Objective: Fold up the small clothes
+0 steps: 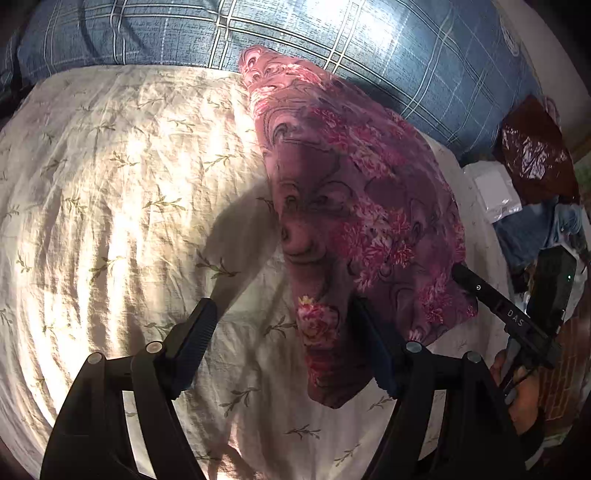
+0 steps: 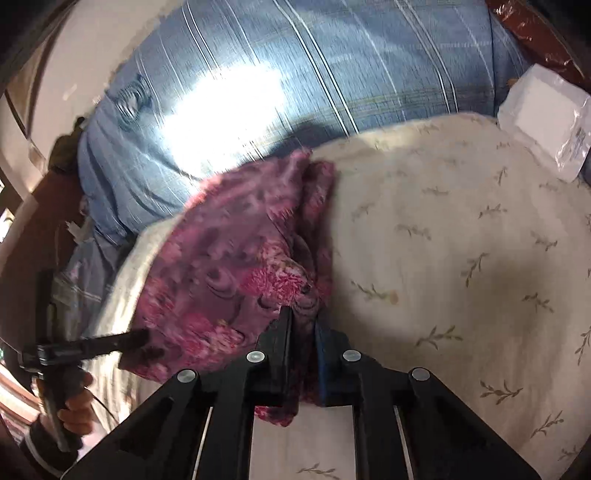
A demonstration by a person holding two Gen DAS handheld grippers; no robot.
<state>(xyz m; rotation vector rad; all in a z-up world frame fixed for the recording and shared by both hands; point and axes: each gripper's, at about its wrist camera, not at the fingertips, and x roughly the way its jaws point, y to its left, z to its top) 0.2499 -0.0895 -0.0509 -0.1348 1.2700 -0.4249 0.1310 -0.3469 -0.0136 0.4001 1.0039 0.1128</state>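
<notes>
While left wrist view is showing left gripper point(image 1: 282, 347) standing wide apart, gripping nothing, pink floral garment point(image 1: 354, 206) is lying across cream bedsheet point(image 1: 110, 184), far end toward blue plaid pillow point(image 1: 369, 44). Right wrist view, blurred: right gripper point(image 2: 303, 328) is apparently clamping garment edge, lifting it. Step: fold in progress. Next: left catching opposite corner, carrying over.

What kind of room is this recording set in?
Most likely a bedroom: the pink floral garment lies on a cream leaf-print bedsheet, with a blue plaid pillow behind it.
</notes>
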